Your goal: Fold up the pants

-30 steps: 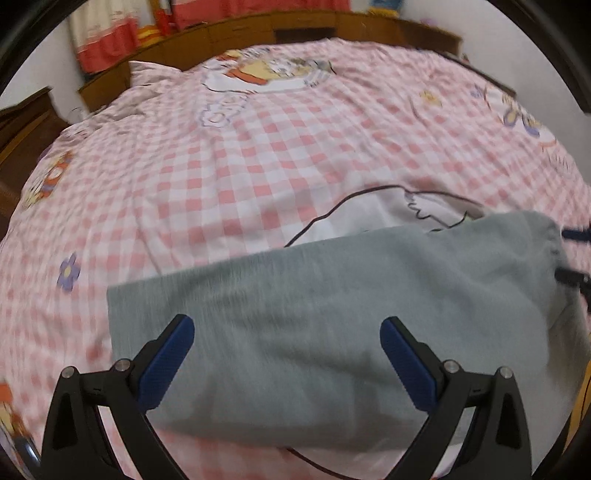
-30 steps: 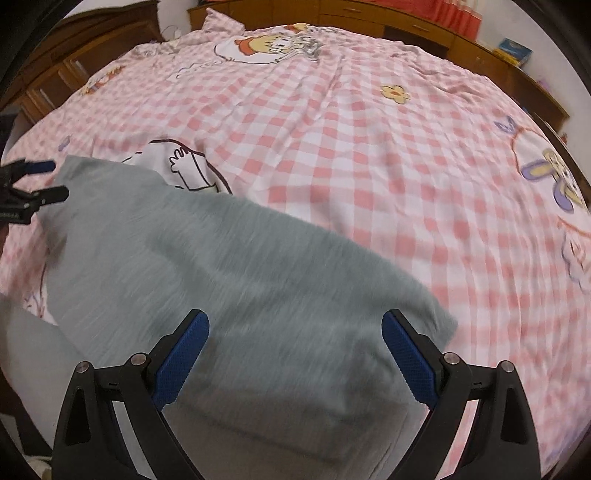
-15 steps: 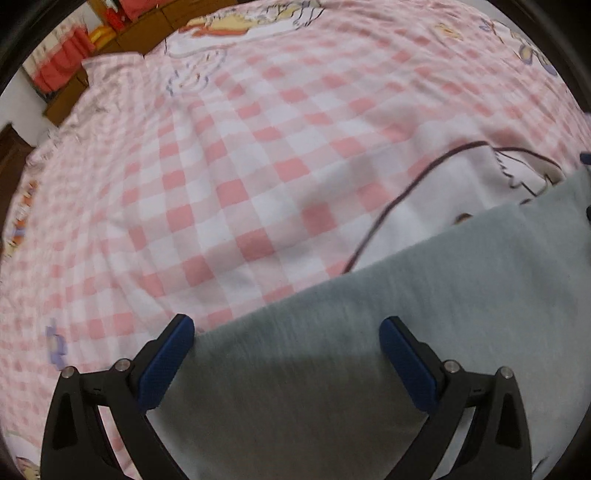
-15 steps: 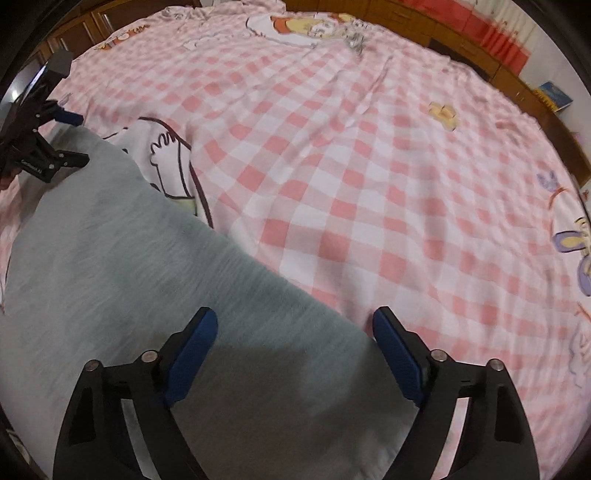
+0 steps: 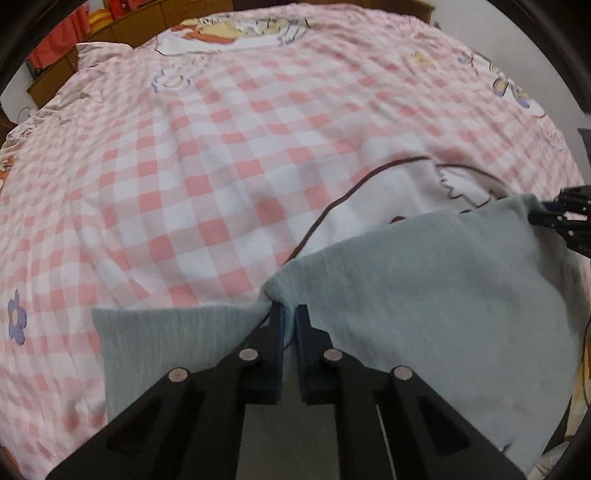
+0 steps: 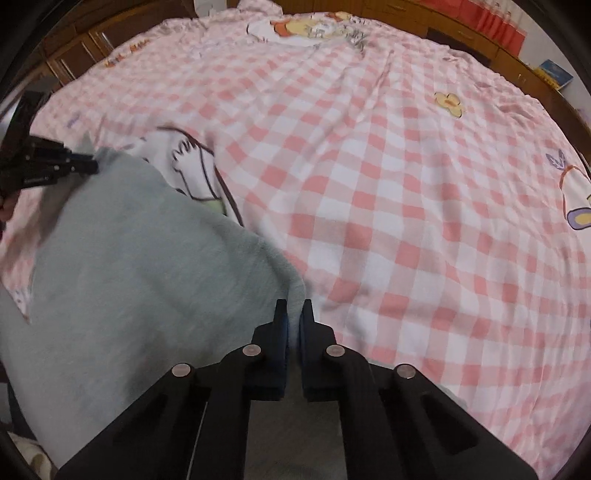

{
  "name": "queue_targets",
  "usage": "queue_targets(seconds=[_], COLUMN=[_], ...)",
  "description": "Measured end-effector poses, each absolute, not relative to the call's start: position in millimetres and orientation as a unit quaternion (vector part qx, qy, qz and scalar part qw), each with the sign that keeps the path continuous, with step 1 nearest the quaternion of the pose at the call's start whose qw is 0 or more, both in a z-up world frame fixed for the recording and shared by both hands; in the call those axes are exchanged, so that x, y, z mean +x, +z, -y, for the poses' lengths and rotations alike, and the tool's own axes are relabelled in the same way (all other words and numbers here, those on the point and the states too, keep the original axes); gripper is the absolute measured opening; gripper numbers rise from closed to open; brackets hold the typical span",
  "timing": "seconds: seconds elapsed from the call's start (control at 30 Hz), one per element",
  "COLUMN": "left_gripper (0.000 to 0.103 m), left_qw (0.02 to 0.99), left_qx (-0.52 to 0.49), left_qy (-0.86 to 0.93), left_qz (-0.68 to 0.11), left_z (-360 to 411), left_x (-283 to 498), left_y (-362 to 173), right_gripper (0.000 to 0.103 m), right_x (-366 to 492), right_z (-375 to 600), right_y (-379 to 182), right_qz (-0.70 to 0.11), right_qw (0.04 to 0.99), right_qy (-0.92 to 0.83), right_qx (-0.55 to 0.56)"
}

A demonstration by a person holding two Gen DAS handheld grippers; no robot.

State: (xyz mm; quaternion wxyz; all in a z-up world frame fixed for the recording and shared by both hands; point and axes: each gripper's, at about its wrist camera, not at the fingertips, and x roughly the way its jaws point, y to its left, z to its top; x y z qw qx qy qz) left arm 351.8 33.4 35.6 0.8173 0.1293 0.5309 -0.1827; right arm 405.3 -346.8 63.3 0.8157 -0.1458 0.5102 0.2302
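The grey-green pants (image 5: 424, 280) lie folded along the near edge of a pink checked bed sheet (image 5: 229, 155). My left gripper (image 5: 289, 314) is shut on a pinch of the pants' far edge. My right gripper (image 6: 293, 312) is shut on the pants (image 6: 140, 266) at their right-hand far edge. In the left wrist view the right gripper (image 5: 546, 218) shows at the pants' far right corner. In the right wrist view the left gripper (image 6: 79, 166) shows at their far left corner.
The sheet (image 6: 388, 184) carries cartoon prints and flowers. Wooden furniture (image 6: 461, 33) runs along the bed's far side, with red cloth (image 5: 51, 48) behind it. A small blue book (image 6: 556, 72) lies at the far right.
Both grippers were open over the pants and have closed on the cloth's far edge, bunching it between the fingers.
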Motion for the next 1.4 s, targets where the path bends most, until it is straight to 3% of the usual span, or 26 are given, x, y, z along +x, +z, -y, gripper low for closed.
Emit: queue_targets(seconds=[0.43, 0.63, 1.03, 1.4], left_gripper=[0.004, 0.004, 0.004, 0.004], left_qw=[0.892, 0.907, 0.91, 0.892], left_qx=[0.063, 0.042, -0.01, -0.08], left_qy=[-0.158, -0.146, -0.121, -0.093], left_qz=[-0.419, -0.392, -0.396, -0.434], left_z=[-60, -70, -75, -92], left_x=[239, 162, 18, -48], left_y=[150, 172, 136, 73], right_gripper=[0.005, 0.005, 0.005, 0.005], right_x=[329, 262, 145, 107], right_z=[374, 381, 385, 402], right_y=[145, 163, 118, 60], right_qz=[-0.429, -0.407, -0.428, -0.465], right_qw=[0.863, 0.867, 0.848, 0.838], right_qy=[0.249, 0.267, 0.285, 0.261], right_qx=[-0.099, -0.109, -0.133, -0.117])
